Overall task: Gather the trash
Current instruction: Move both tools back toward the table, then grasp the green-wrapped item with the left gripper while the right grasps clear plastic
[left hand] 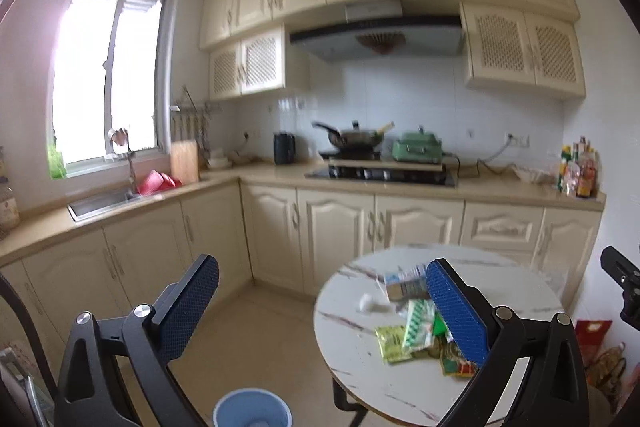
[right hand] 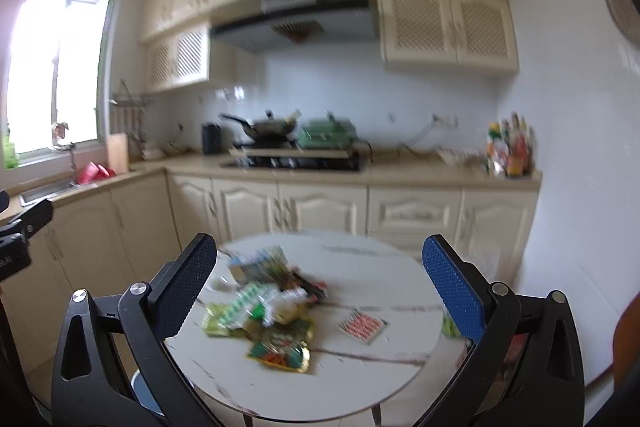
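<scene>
- Left tool (left hand: pixel 322 307) – spread wide, holding nothing.
- Right tool (right hand: pixel 320 285) – spread wide too, nothing held.
- Wrappers (right hand: pixel 264 311) – heaped on the round surface (right hand: pixel 392 267).
- Blue bin (left hand: pixel 252 409) – on the floor beside the surface.

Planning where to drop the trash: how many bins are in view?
1: a blue bin on the floor left of the table; others may be out of frame.

White marble-veined table (right hand: pixel 360 367), green and yellow wrappers (right hand: pixel 256 311), a red-dotted packet (right hand: pixel 362 325), pale blue bin (left hand: pixel 252 409), cream cabinets (left hand: pixel 336 227).
</scene>
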Demonstrator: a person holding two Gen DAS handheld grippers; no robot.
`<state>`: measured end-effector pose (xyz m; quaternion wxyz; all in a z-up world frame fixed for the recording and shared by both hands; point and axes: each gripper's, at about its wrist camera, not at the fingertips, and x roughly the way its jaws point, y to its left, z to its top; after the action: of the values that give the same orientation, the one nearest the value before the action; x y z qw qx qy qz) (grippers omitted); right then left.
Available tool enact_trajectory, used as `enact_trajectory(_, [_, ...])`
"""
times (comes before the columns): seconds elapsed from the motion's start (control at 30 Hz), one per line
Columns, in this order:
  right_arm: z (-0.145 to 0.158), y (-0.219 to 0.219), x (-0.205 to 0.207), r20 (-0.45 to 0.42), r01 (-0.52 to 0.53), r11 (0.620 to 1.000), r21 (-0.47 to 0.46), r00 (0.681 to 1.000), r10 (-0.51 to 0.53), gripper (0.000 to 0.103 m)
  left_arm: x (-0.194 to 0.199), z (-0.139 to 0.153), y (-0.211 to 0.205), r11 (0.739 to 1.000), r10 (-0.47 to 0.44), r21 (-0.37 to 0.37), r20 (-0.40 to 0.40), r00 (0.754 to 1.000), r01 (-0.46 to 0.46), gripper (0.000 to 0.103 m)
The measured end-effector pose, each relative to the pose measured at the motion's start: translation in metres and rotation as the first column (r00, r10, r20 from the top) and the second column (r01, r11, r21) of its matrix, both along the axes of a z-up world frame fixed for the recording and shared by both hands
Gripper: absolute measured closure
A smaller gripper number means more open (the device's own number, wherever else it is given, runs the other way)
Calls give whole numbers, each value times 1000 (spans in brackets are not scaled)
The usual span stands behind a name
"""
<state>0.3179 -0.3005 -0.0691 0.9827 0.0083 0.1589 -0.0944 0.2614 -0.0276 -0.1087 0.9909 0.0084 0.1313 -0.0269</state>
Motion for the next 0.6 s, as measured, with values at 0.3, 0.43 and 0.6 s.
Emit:
enact_trajectory(0.3, [-85, -46, 75, -225, 41, 998, 51, 974, -28, 0, 116, -43, -75, 990, -102, 66, -268, 958, 124, 1])
enact_trajectory(0.43, [-115, -52, 106, -297, 34, 997, 68, 955, -12, 0, 172, -62, -111, 980, -138, 85, -369, 919, 181, 1])
enact_trajectory(0.6, [-148, -62, 142, -365, 23, 995, 101, 931, 15, 0, 228, -83, -146, 965, -184, 79, -472, 862, 249, 1])
